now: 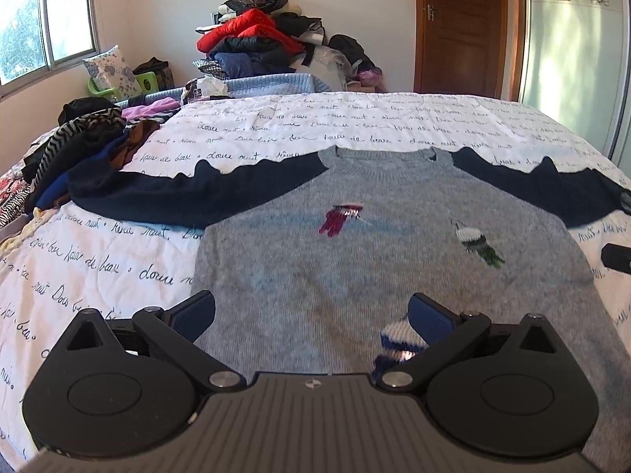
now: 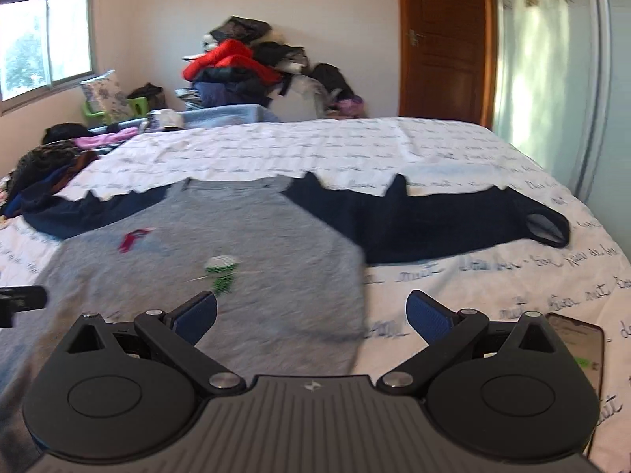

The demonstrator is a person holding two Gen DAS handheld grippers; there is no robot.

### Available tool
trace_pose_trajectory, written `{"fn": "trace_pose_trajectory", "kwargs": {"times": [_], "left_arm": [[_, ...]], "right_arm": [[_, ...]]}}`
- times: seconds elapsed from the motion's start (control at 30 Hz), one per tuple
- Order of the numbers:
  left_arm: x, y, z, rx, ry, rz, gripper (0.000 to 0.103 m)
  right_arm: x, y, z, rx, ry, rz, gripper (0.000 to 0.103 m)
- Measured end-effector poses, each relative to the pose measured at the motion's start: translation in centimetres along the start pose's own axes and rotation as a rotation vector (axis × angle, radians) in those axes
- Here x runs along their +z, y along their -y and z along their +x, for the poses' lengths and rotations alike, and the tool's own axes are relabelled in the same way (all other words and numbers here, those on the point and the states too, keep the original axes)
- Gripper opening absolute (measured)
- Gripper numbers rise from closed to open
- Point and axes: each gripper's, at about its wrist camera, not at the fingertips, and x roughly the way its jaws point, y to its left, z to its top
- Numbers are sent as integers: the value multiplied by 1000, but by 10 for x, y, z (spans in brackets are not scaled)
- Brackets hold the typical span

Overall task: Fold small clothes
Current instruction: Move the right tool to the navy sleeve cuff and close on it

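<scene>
A grey sweater (image 1: 355, 244) with dark navy sleeves lies spread flat on the bed, face up, both sleeves stretched sideways. It has small red, green and blue-white figures knitted on the chest. My left gripper (image 1: 311, 315) is open and empty above its lower hem, left of centre. My right gripper (image 2: 311, 315) is open and empty over the sweater's (image 2: 221, 260) right side edge. The right sleeve (image 2: 434, 220) lies out to the right. Each gripper's tip shows at the other view's edge.
The bed has a white cover (image 1: 118, 244) with script writing. A heap of loose clothes (image 1: 79, 146) sits at the bed's left edge. A phone (image 2: 579, 351) lies on the cover near my right gripper. A clothes pile (image 1: 260, 39), door and window are beyond.
</scene>
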Motion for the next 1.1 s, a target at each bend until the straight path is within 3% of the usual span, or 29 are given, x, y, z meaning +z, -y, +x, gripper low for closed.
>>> {"fn": "trace_pose_trajectory", "kwargs": {"times": [0.2,0.4,0.67,0.87,0.93,1.03,1.1], "left_arm": [[10,10,13,14,0,16,103],[14,25,30,15,-14,53,103],[17,32,52,-1,-60,49,103],[21,35,63,7,-83,46,103],[22,36,67,11,-91,53,103],[22,38,70,19,-102,65,103],[22,38,72,23,-106,67,103]], "right_arm": [[18,51,19,-7,-10,84,103],[36,88,42,-175,7,-20,103],[55,165,97,-424,3,-117,103],[64,219,146,-455,-86,-58,103],[68,234,159,-520,-106,-47,103],[84,268,148,-710,44,85,103],[94,299,132,-751,111,247,103]]}}
